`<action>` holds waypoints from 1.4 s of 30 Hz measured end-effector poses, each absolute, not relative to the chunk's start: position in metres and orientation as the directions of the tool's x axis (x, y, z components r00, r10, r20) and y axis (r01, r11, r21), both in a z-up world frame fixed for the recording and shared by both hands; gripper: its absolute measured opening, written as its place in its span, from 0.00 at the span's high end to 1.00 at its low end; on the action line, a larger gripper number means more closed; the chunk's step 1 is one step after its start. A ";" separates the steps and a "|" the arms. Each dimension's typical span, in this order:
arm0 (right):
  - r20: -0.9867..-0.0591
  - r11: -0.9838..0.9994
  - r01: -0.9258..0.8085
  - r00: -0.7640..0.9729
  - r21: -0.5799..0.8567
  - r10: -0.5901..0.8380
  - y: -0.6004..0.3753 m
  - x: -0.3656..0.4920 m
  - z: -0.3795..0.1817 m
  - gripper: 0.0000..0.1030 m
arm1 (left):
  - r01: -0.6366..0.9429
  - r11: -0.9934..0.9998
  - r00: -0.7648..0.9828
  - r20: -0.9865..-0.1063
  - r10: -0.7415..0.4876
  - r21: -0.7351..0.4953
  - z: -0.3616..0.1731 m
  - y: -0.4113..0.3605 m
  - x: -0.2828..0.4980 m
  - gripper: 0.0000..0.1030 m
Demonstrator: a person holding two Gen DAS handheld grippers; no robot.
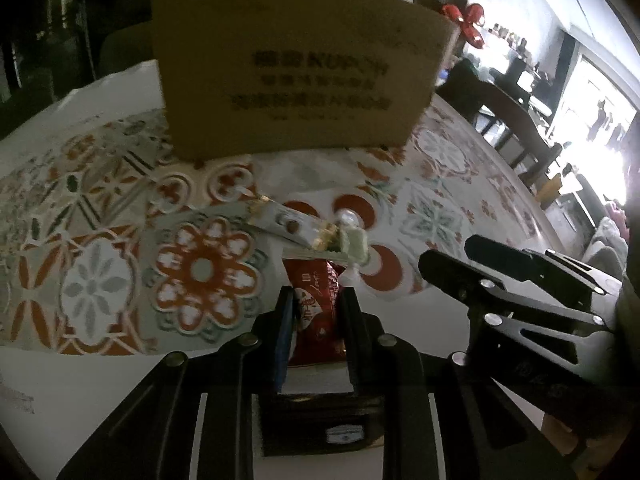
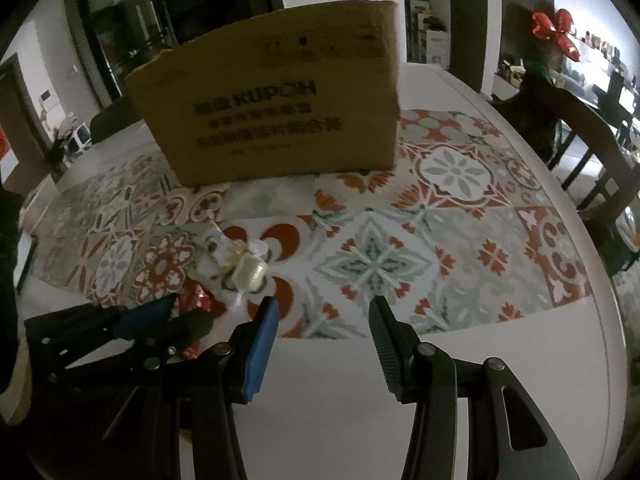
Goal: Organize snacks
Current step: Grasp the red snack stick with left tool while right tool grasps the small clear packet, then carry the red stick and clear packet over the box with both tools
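Note:
My left gripper (image 1: 316, 300) is shut on a red snack packet (image 1: 316, 312) near the table's front; it also shows in the right wrist view (image 2: 188, 312) with the red packet (image 2: 194, 300) between its fingers. Just beyond lie a pale green wrapped snack (image 1: 352, 244), also seen in the right wrist view (image 2: 250, 272), and a white and gold bar wrapper (image 1: 284, 222). A brown cardboard box (image 1: 296, 76) stands behind them, upright (image 2: 280, 108). My right gripper (image 2: 322, 320) is open and empty, right of the snacks; it shows in the left wrist view (image 1: 456, 256).
A patterned floral cloth (image 2: 440, 216) covers the white table (image 2: 340, 392). Dark wooden chairs (image 2: 588, 148) stand at the right edge. A red bow (image 2: 556, 32) and shelves are in the background.

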State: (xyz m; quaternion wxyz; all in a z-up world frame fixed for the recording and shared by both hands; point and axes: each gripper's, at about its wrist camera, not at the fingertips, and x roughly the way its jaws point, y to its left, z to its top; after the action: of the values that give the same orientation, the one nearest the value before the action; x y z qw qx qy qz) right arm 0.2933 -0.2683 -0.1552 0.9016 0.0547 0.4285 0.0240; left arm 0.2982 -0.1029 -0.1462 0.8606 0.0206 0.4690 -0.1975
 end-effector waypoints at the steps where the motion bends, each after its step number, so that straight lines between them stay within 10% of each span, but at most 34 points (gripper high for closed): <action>1: -0.770 0.993 -0.001 0.631 0.120 0.094 -0.265 0.295 -0.155 0.53 | 0.353 0.924 0.491 -0.811 -0.317 -0.148 -0.144 -0.098 0.299 0.77; 42: -0.743 0.987 -0.080 0.651 0.139 0.157 -0.228 0.319 -0.147 0.79 | 0.320 0.942 0.604 -0.745 -0.282 -0.097 -0.115 -0.076 0.303 0.77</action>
State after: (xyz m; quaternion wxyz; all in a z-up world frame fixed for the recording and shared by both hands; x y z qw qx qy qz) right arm 0.3189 -0.2284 -0.1472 0.9073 0.0466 0.4128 0.0656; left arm 0.3033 -0.0757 -0.1154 0.8953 0.0229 0.4119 -0.1681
